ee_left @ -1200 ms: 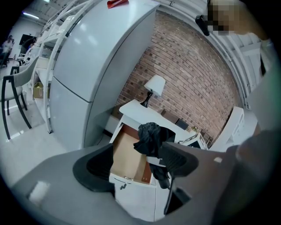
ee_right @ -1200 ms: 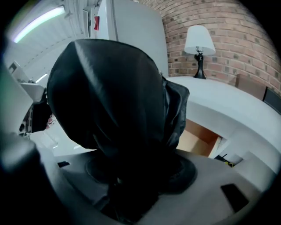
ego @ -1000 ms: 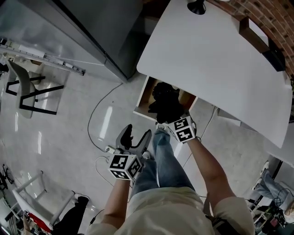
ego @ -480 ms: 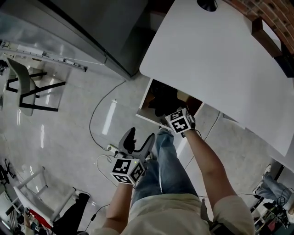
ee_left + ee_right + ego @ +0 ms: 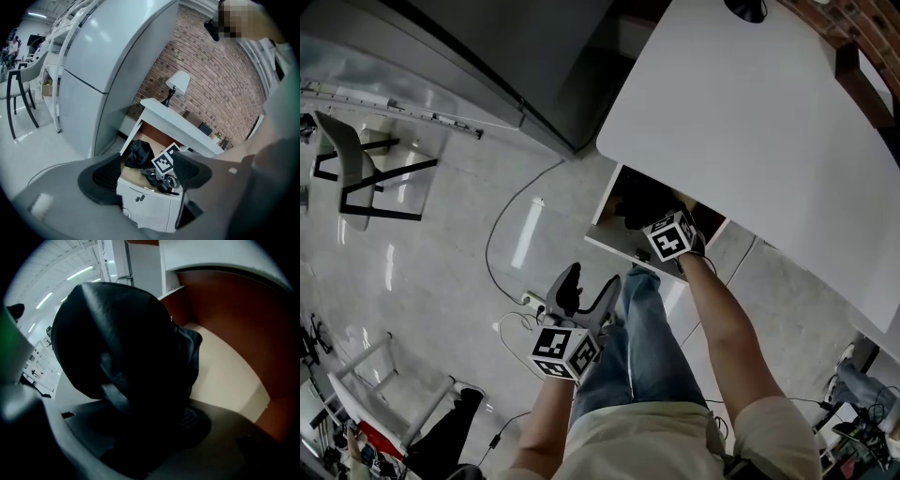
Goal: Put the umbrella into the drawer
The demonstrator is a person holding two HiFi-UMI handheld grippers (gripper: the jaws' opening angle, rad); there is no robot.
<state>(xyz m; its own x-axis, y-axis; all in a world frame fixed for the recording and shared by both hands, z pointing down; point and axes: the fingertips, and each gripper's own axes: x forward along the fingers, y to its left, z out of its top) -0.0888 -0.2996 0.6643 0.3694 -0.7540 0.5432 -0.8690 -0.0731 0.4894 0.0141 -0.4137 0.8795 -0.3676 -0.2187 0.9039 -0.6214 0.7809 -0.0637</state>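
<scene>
The black folded umbrella (image 5: 639, 201) hangs bunched in the open drawer (image 5: 613, 250) under the white table. My right gripper (image 5: 654, 219) is shut on it, pointing steeply down into the drawer. In the right gripper view the umbrella (image 5: 126, 343) fills the space between the jaws, above the drawer's pale floor (image 5: 225, 376). My left gripper (image 5: 589, 281) hovers open and empty over the person's jeans, short of the drawer. Through its jaws in the left gripper view I see the umbrella (image 5: 138, 152), the right gripper's marker cube (image 5: 166, 159) and the drawer's white front (image 5: 145, 206).
The white table top (image 5: 750, 122) overhangs the back of the drawer and carries a lamp (image 5: 178, 84). A tall grey cabinet (image 5: 487, 47) stands left of it. Cables and a power strip (image 5: 530, 302) lie on the floor, and a chair (image 5: 356, 173) stands far left.
My right gripper has gone down and forward with the umbrella, from above the drawer's front edge into the drawer. The left gripper has sunk a little.
</scene>
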